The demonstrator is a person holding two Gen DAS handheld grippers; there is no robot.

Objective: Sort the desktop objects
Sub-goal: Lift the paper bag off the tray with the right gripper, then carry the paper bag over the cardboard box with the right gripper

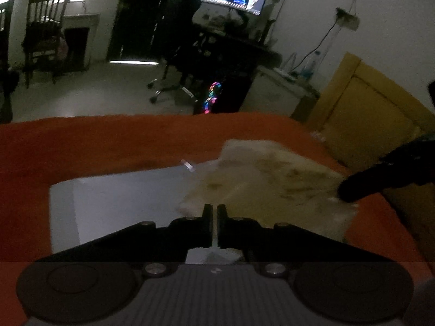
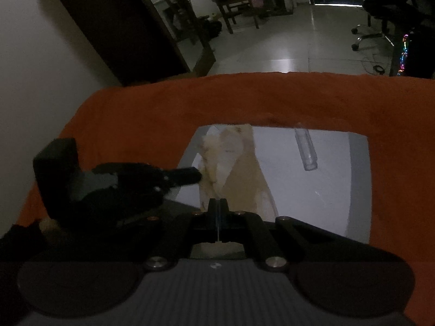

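**Crumpled sheet pinched from two sides above the white board**

Closed to a thin slit on the left tool [image 1: 214,217], with the near edge of a crumpled beige sheet [image 1: 261,179] right at the tips, apparently nipped there. Likewise pressed together on the right tool [image 2: 217,209], with pale material showing at and under the tips, so probably clamped on the same sheet. Seen from each wrist, the other tool's tip touches the sheet's outer edge. Judged a two-point hold, chosen because so limp and stained a thing would sag or drag from one pinch alone.

Ahead of and beneath both tools, a white board [image 2: 299,190] laid on the orange-covered counter [image 2: 163,108]. Farther forward and right of the right tool, a clear tube [image 2: 305,149] lying flat, apart from the sheet. Whether lifting off or setting down, not settled here.
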